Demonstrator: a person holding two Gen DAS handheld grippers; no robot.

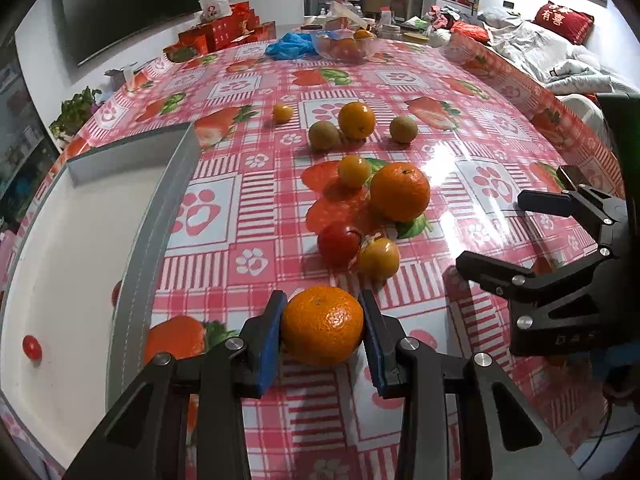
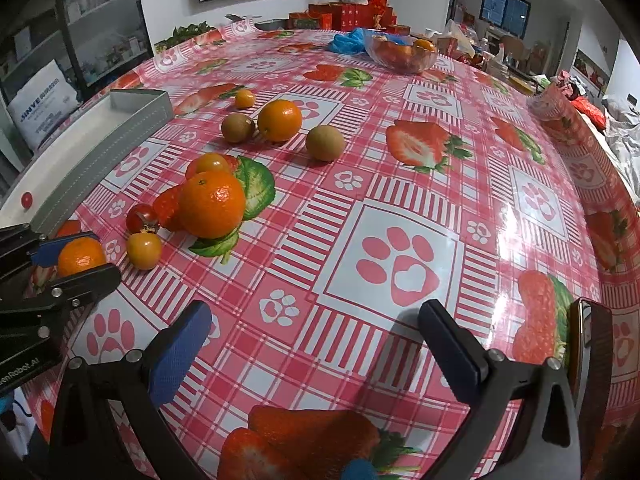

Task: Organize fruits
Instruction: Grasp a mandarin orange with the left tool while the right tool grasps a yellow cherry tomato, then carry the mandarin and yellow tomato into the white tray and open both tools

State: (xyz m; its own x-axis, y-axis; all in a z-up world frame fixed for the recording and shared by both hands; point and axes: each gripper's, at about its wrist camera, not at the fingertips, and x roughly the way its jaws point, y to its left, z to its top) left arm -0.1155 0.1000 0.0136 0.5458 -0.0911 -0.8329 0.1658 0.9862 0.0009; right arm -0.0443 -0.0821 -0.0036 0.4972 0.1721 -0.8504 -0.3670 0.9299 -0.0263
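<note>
My left gripper (image 1: 322,326) is shut on a mandarin (image 1: 322,325), just above the table next to the grey-walled white tray (image 1: 136,264); the mandarin also shows in the right wrist view (image 2: 81,256). One red cherry tomato (image 1: 31,347) lies in the tray. Loose on the table are a larger mandarin (image 1: 399,191), a red tomato (image 1: 339,243), yellow-orange tomatoes (image 1: 378,259), an orange (image 1: 356,120) and two brown-green fruits (image 1: 323,134). My right gripper (image 2: 316,340) is open and empty over bare tablecloth, to the right of the fruit.
A clear bowl of fruit (image 2: 402,54) and a blue plastic bag (image 2: 347,42) stand at the far end of the table. Red gift boxes (image 1: 224,30) stand beyond it. A dark phone-like object (image 2: 590,344) lies at the table's right edge.
</note>
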